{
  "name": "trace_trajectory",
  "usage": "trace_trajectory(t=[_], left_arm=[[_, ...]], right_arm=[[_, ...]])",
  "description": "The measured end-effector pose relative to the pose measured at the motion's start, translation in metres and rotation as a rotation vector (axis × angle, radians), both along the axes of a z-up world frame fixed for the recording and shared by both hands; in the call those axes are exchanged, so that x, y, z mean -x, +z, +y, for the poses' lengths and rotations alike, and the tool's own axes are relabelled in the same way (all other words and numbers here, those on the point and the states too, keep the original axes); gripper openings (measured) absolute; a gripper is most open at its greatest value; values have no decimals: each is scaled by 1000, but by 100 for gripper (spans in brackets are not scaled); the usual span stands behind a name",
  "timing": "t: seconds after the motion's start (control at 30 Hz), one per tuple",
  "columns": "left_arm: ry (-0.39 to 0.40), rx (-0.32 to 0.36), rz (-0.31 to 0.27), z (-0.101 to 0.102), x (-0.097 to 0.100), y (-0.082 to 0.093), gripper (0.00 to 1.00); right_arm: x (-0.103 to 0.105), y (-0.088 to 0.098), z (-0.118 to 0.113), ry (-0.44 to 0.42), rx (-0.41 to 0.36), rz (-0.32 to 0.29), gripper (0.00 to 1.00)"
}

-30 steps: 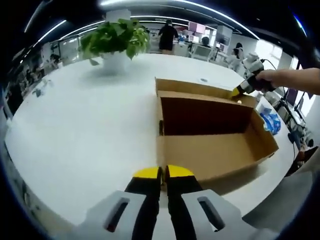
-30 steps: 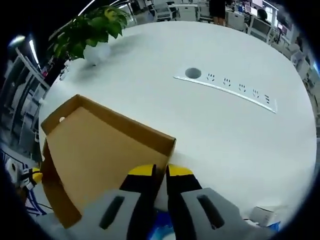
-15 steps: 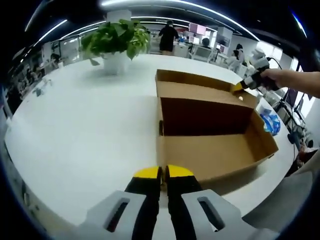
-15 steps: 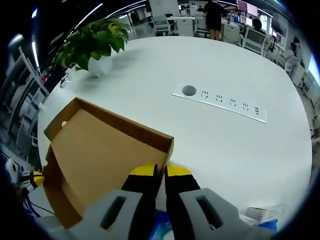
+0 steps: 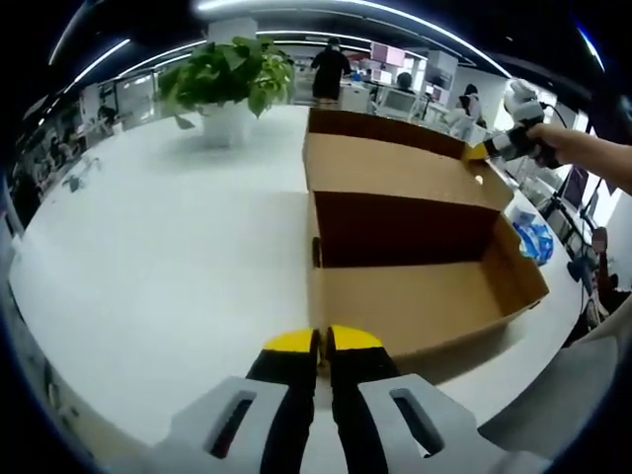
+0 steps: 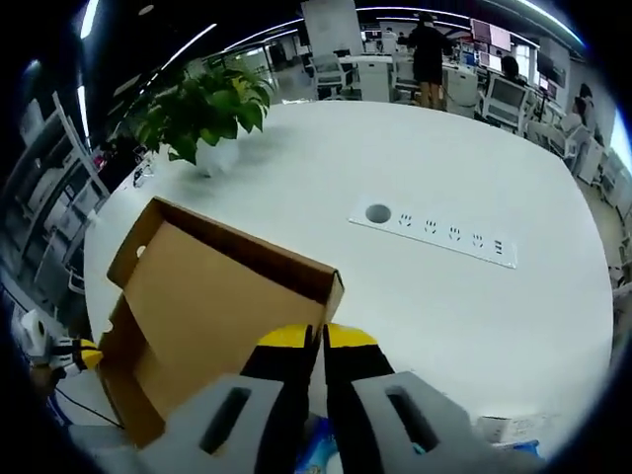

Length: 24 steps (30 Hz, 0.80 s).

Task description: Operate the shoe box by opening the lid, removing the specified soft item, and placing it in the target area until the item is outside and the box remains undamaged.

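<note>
An open brown cardboard shoe box [image 5: 415, 296] lies on the white table [image 5: 148, 257], its inside bare brown as far as I can see. Its hinged lid [image 5: 395, 168] stands raised at the far side. My right gripper [image 5: 477, 152] is shut on the lid's far right corner, with a person's hand behind it. In the right gripper view, the right gripper [image 6: 317, 336] pinches the rim of the lid [image 6: 212, 306]. Just before the box's near short wall, my left gripper [image 5: 322, 341] is shut on nothing. A blue-and-white soft thing [image 5: 534, 237] lies on the table right of the box.
A potted green plant [image 5: 232, 74] [image 6: 202, 109] stands at the table's far side. A socket strip [image 6: 439, 235] is set into the tabletop beyond the lid. The table edge [image 5: 553, 326] runs close to the box's right. People stand by desks [image 5: 331, 69] in the background.
The right gripper has swung the lid higher, from nearly flat to a steeper tilt. The left gripper and the box body have stayed put.
</note>
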<state>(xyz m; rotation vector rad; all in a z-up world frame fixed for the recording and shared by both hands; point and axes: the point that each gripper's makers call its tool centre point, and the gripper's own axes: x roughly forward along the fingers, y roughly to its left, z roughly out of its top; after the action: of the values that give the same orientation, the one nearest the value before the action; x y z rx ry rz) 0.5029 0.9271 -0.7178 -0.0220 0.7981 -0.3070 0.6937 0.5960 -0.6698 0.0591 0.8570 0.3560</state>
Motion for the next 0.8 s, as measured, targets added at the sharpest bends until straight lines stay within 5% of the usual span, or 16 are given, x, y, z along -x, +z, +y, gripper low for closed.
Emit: trace_trajectory(t=[0.8], left_arm=[[-16,30,9,0,1,1,1]], right_arm=[[41,56,13,79,-24,-189,2]])
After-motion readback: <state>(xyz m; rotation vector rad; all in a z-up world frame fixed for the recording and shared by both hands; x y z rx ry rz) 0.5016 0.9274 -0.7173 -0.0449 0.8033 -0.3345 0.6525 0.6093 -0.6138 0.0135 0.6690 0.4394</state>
